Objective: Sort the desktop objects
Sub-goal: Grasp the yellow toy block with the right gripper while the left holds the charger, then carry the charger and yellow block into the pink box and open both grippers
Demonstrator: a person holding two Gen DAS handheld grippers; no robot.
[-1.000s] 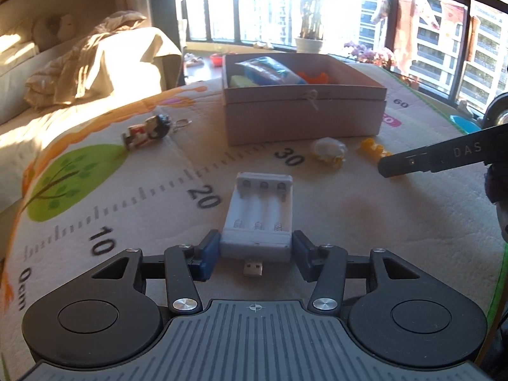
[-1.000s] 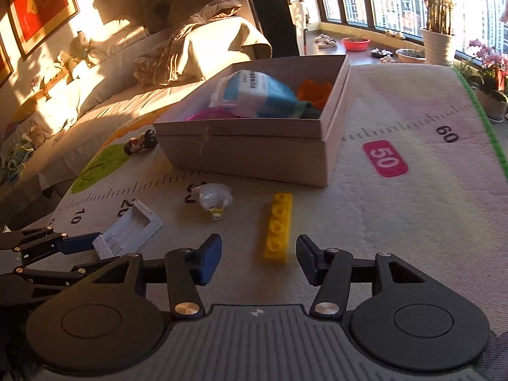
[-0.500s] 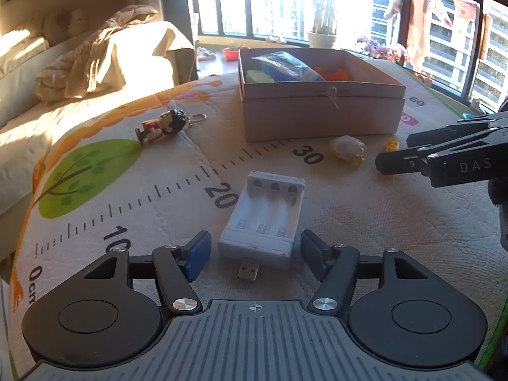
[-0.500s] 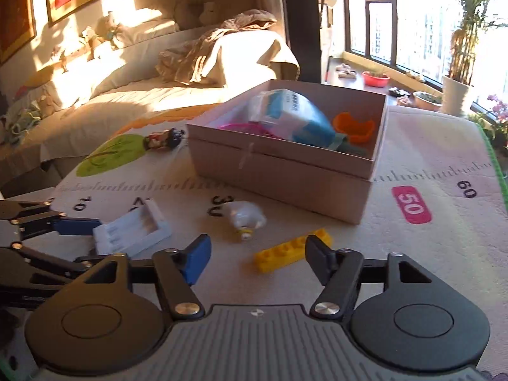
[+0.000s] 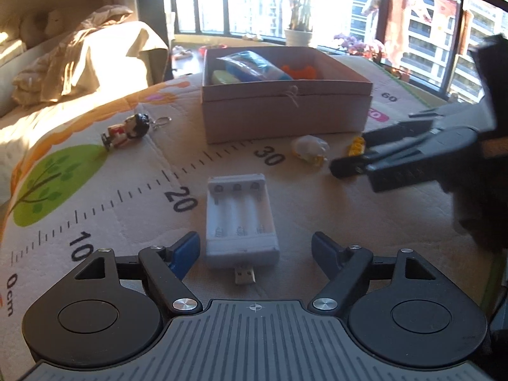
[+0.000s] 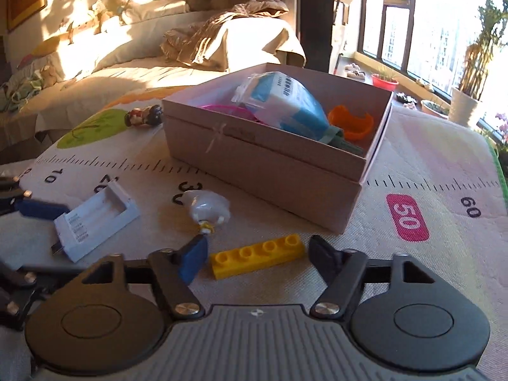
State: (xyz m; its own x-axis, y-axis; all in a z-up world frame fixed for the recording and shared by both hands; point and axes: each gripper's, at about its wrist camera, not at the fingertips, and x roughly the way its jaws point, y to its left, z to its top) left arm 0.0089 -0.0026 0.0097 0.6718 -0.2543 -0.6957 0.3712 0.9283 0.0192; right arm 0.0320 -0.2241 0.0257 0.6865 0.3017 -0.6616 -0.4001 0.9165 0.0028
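Observation:
A white battery charger (image 5: pixel 239 222) lies flat on the ruler-print mat, between the fingers of my left gripper (image 5: pixel 255 247). The jaws are opening and the pads stand clear of its sides. My right gripper (image 6: pixel 257 252) straddles a yellow toy brick (image 6: pixel 258 255) lying crosswise. Its jaws are closing, with small gaps left at both ends of the brick. The left view shows the right gripper (image 5: pixel 349 163) beside the brick (image 5: pixel 355 146). An open cardboard box (image 6: pixel 270 171) holds a blue-white packet (image 6: pixel 285 101) and an orange piece (image 6: pixel 349 123).
A small white toy (image 6: pixel 208 208) lies just beyond the brick, in front of the box. A figurine keychain (image 5: pixel 127 130) lies at the far left of the mat. A sofa with blankets (image 6: pixel 222 41) stands behind, and windows with potted plants (image 6: pixel 466 108) lie to the right.
The left jaws let go of the charger and spread wide. The right gripper rolled and moved in, so the yellow brick now lies crosswise between its fingers.

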